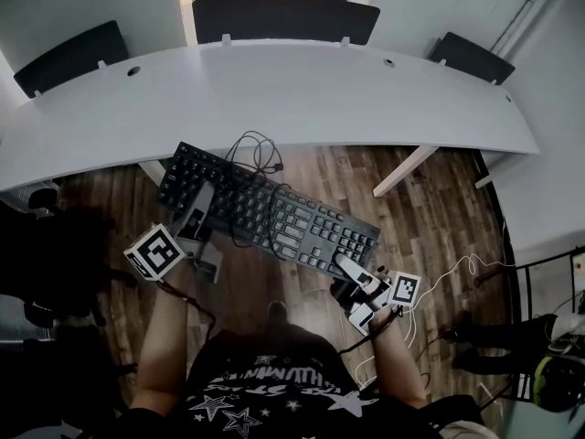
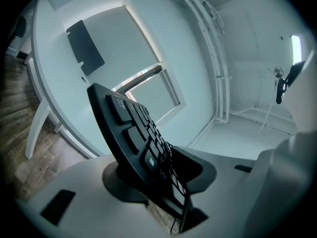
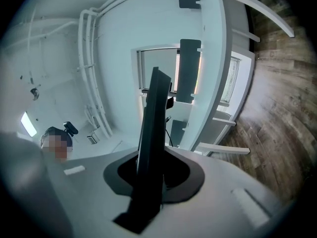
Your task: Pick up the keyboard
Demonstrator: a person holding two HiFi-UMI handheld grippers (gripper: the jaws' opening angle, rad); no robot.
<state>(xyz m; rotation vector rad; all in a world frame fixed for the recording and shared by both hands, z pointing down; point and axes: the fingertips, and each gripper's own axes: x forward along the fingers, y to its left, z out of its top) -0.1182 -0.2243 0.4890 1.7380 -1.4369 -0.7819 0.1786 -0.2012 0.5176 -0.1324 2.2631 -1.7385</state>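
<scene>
White desk [image 1: 274,90]: curved, it spans the far side of the scene, with dark chairs beyond it.
Wooden floor [image 1: 439,218]: it lies under the keyboard, between us and the desk.
Keyboard [image 1: 265,210]: black, full-size, long and flat. It hangs in the air on the near side of the desk, left end farther and right end nearer. We judge the lift done and the hold in hand.
Left gripper [image 1: 203,198]: its jaws stand partly closed, clamped across the keyboard's left end, key rows between them.
Right gripper [image 1: 347,268]: its jaws sit narrower, pinching the thin near-right edge.
Cable [image 1: 259,154]: it loops loosely off the far edge. Next, we think, both ends should be kept level and the cable kept free of snags.
</scene>
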